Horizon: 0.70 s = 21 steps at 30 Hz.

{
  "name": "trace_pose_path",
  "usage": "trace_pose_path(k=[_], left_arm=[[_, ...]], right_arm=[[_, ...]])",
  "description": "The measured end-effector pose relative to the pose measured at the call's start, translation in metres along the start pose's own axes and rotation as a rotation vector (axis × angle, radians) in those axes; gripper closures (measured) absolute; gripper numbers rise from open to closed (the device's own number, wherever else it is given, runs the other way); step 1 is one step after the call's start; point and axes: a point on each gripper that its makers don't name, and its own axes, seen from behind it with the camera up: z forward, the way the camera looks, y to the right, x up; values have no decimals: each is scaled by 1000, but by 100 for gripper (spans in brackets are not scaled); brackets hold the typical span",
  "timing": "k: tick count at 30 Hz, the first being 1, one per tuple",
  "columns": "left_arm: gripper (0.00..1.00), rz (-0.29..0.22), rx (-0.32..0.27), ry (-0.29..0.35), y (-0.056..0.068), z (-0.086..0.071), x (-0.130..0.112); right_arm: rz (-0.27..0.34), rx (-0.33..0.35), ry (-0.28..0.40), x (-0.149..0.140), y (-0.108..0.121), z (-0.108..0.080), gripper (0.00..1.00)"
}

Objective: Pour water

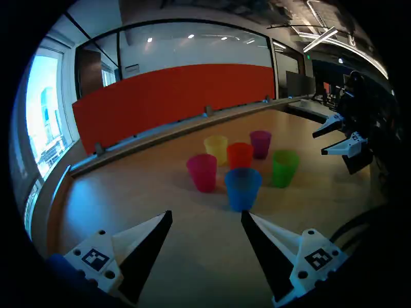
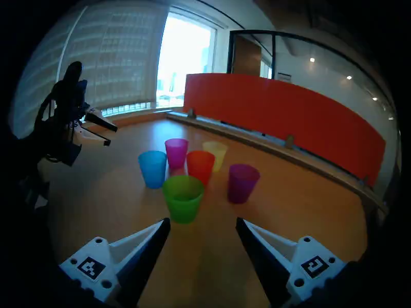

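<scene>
Six plastic cups (image 1: pixel 240 155) stand bunched on the table (image 1: pixel 149 190), toward its edge with the red screen (image 1: pixel 169 102). The left gripper (image 1: pixel 206 213) and right gripper (image 2: pixel 202 220) hang short of them, fingers wide apart, empty.

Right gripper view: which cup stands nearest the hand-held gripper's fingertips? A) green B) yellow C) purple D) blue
A: the green cup sits just ahead of the right hand-held gripper, with the blue cup and purple cup farther back.
</scene>
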Motion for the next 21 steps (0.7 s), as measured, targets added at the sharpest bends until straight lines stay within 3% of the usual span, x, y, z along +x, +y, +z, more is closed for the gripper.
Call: trace_pose_path(k=[6, 14, 21], left_arm=[[0, -19, 122, 116, -21, -11, 20], [0, -45, 280, 257, -41, -37, 45], [0, -114, 387, 374, -53, -61, 59]], right_arm=[[32, -103, 81, 15, 12, -17, 1], [97, -269, 249, 49, 42, -44, 1], [145, -424, 399, 75, 75, -76, 1]])
